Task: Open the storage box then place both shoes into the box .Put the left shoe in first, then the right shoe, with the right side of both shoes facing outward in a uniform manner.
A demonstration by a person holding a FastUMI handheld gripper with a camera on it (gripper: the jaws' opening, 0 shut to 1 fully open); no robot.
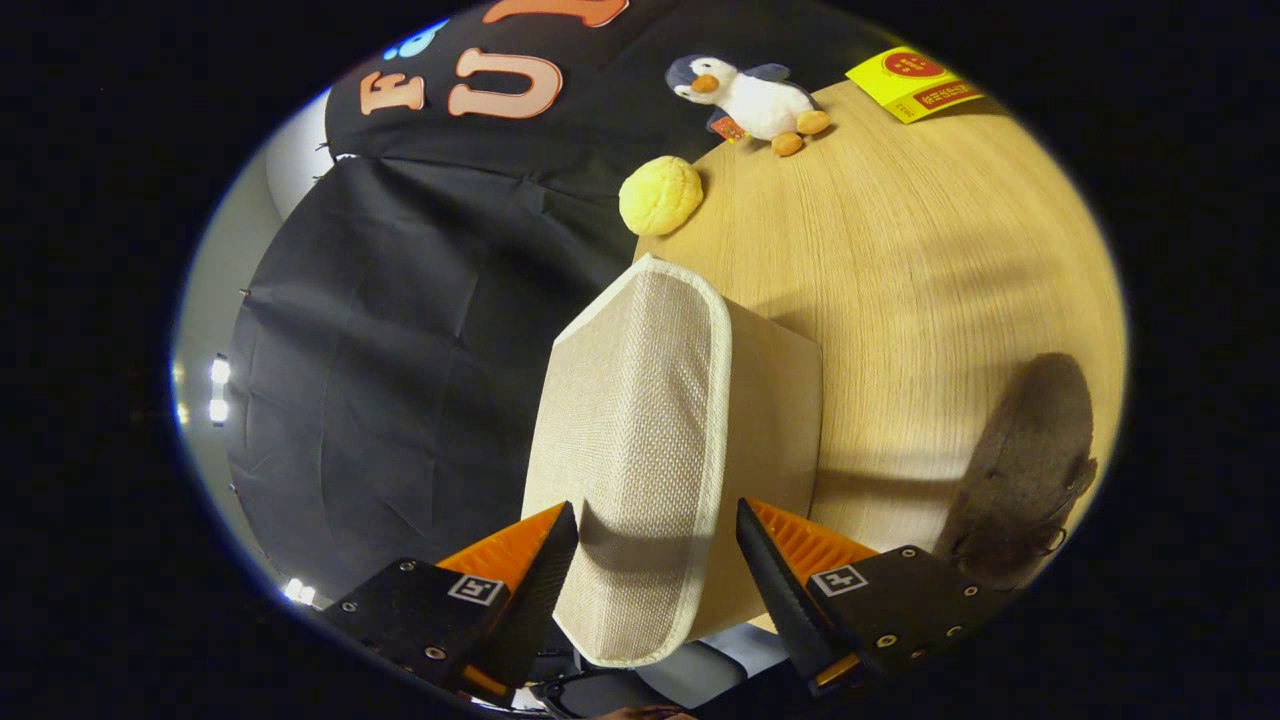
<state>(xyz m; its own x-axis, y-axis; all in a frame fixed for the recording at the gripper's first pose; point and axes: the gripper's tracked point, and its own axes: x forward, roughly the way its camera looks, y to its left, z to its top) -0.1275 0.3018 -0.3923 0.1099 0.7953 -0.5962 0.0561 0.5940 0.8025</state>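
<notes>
The wooden table (900,300) spreads wide beyond the fingers, and most of it lies bare, so there is room to swing things about on that side. Its near edge curves off by the black cloth wall, and things set close to that rim could slip over.

The storage box (650,440), a woven beige fabric case with pale piping, sits between the two fingers; one broad panel faces the camera, likely the lid, lifted or being approached for opening. The gripper (655,560) has its jaws spread to either side of this panel. Whether the fingers actually touch the fabric I cannot tell; they do not look pressed on it.

A dark brown shoe (1020,470) lies on the table well to the side of the box, apart from it, waiting to go in. I cannot tell whether it is the left or right.

Farther off sit a toy penguin (750,95), a yellow packet (910,80) and a round yellow bun (660,195) right at the table's rim.
</notes>
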